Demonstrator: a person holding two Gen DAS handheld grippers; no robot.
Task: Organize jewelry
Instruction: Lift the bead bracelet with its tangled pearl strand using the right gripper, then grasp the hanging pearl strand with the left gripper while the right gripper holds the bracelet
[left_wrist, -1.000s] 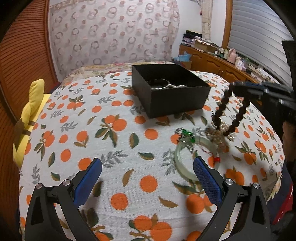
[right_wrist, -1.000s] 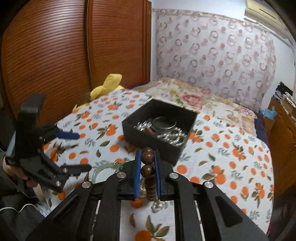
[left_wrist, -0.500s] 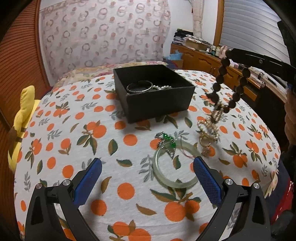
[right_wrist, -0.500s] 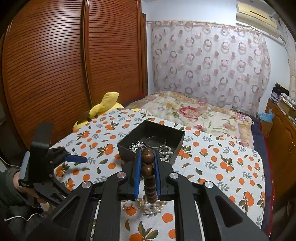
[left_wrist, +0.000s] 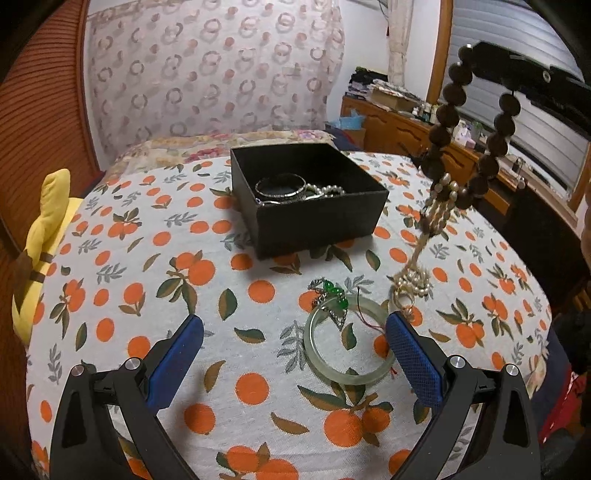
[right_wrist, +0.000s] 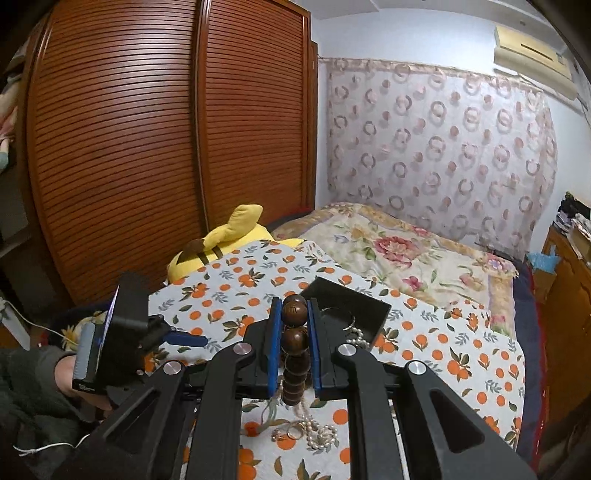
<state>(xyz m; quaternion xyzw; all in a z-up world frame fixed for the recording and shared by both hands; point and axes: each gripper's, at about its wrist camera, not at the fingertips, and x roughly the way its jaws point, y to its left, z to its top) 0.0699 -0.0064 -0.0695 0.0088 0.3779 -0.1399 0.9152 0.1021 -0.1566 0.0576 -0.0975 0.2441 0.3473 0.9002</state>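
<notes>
Right wrist view showed the right gripper (right_wrist: 293, 314) clamped on a loop of dark brown wooden beads (right_wrist: 294, 334), its blue pads pressing the top beads from both sides. From the left wrist view, that bracelet (left_wrist: 467, 122) hung at two o'clock, with a tangle of white pearl strands (left_wrist: 415, 275) trailing from its bottom down to the orange-print cloth (left_wrist: 147, 258). A square black box (left_wrist: 321, 225) holding bangles and pearls sat at twelve o'clock. The left gripper (left_wrist: 293, 349) stood wide apart, empty, above a pale green jade bangle (left_wrist: 349, 373) at five o'clock of the box.
</notes>
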